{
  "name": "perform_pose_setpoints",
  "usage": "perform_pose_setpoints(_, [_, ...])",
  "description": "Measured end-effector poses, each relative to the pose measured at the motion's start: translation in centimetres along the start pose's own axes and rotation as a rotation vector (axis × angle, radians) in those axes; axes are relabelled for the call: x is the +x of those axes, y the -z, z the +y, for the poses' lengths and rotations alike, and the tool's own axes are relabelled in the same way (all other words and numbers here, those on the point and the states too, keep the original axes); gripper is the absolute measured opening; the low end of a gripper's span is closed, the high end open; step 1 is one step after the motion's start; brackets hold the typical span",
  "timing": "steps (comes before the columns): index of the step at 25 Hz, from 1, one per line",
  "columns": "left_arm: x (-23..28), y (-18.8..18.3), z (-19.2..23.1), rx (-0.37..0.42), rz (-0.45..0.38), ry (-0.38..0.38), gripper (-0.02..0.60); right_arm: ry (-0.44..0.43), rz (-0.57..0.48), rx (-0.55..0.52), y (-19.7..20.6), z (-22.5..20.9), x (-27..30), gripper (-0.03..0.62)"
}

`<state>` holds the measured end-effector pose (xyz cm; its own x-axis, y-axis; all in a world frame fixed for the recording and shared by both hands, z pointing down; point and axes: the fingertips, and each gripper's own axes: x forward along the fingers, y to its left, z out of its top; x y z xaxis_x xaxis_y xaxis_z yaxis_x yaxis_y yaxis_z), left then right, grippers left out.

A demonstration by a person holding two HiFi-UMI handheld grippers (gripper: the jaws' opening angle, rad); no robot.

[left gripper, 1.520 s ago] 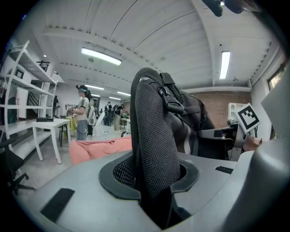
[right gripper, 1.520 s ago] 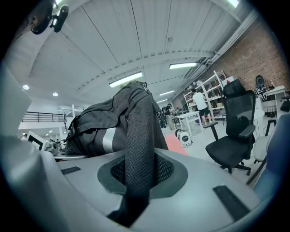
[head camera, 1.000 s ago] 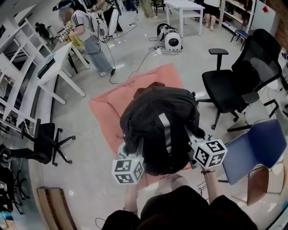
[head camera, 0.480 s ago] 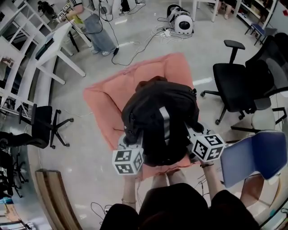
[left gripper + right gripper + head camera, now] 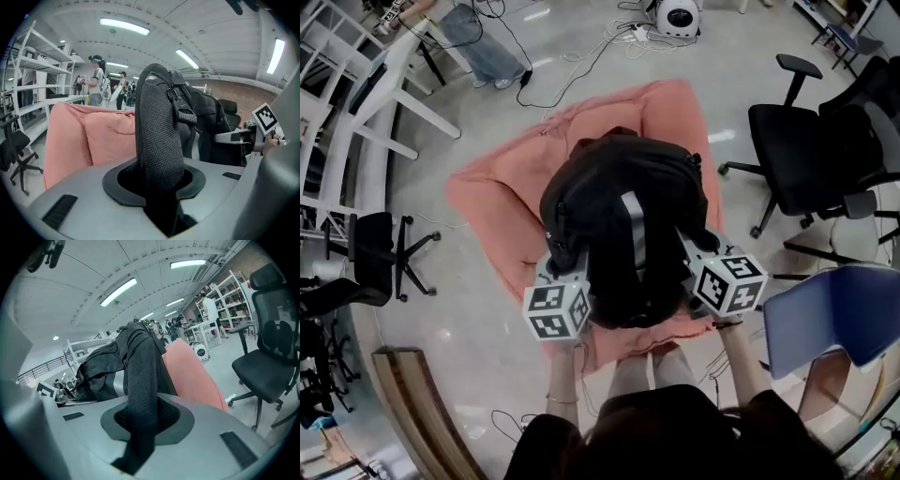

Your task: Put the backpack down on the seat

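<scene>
Dead centre of the head view, the backpack [image 5: 623, 225] hangs over the pink seat [image 5: 502, 202]. Compared with a second ago it's come down a fair bit: the cushion fills more of the frame and both hands have dropped with it. Grip-wise, the left gripper [image 5: 561, 274] is clamped on one mesh shoulder strap [image 5: 159, 140] and the right gripper [image 5: 698, 255] on the other strap [image 5: 139, 380]. Both straps run up out of the jaws to the top of the bag, so I'd say the weight is on them, not the seat. Can't tell from above if the bottom touches the cushion yet. My guess: nearly there, just a last bit of lowering, then let go.
</scene>
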<state>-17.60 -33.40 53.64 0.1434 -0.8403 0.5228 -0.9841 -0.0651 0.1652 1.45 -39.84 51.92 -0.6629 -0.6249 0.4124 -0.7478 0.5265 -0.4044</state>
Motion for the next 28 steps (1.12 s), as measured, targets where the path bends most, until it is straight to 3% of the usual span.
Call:
perform_pose_setpoints(14, [5.7, 0.9, 3.2, 0.013, 0.053, -0.006, 0.13, -0.009, 0.041, 0.028, 1.5, -2.3, 5.7, 0.058])
perform_pose_setpoints(28, [8.4, 0.7, 6.0, 0.031, 0.045, -0.054, 0.167, 0.017, 0.035, 0.015, 1.2, -2.8, 9.1, 0.058])
